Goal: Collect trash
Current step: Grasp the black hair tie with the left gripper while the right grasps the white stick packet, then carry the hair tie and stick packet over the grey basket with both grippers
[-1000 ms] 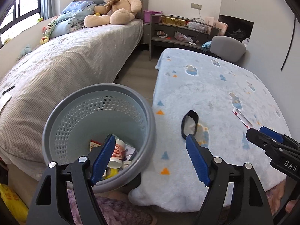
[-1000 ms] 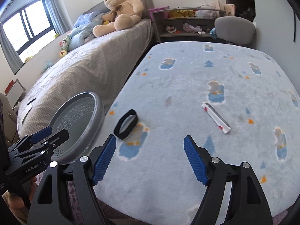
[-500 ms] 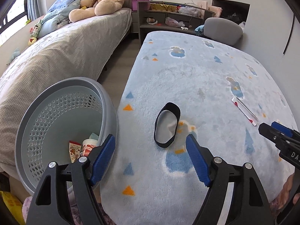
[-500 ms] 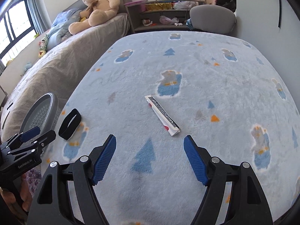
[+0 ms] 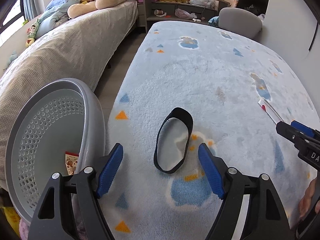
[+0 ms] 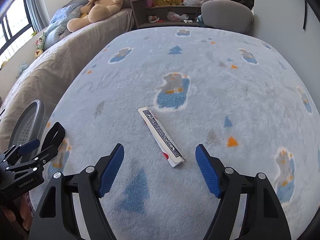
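Both tongs (image 5: 161, 165) (image 6: 159, 167) nearer their trash now.

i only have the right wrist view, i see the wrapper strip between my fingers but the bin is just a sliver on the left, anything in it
Observer: Yes. The left wrist view looks into the grey bin, and a small printed packet lies at its bottom.
Operator: where's the left gripper aimed
Observer: The left gripper is open with the black band on the rug just ahead, between its fingers.
Operator: is the band flat or standing
Observer: It stands on edge as an open loop; rug shows through its middle.
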